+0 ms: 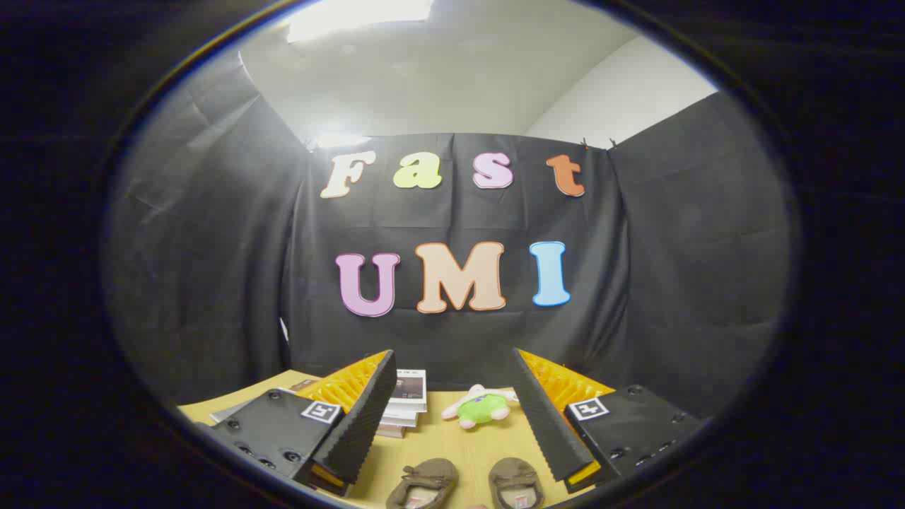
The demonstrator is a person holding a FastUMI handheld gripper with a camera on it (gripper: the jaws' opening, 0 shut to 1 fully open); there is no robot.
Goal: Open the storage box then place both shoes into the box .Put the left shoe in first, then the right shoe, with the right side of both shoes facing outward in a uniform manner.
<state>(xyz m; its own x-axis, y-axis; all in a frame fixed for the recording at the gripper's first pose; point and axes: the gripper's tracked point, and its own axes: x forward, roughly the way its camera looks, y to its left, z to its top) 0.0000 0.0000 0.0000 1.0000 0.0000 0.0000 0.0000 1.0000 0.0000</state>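
Two brown slip-on shoes lie side by side on the wooden table (452,442), toes pointing away from me: the left-hand shoe (423,483) and the right-hand shoe (516,482). Both sit low between my fingers, partly cut off. My gripper (452,371) is held above the table, open wide, with nothing between its fingers (368,417). It points at the booth's back wall, well above the shoes.
A stack of white booklets (404,406) lies on the table behind the left finger. A small plush toy with a green body (481,408) rests beyond the shoes near the right finger. Black cloth walls close the booth behind and on both sides.
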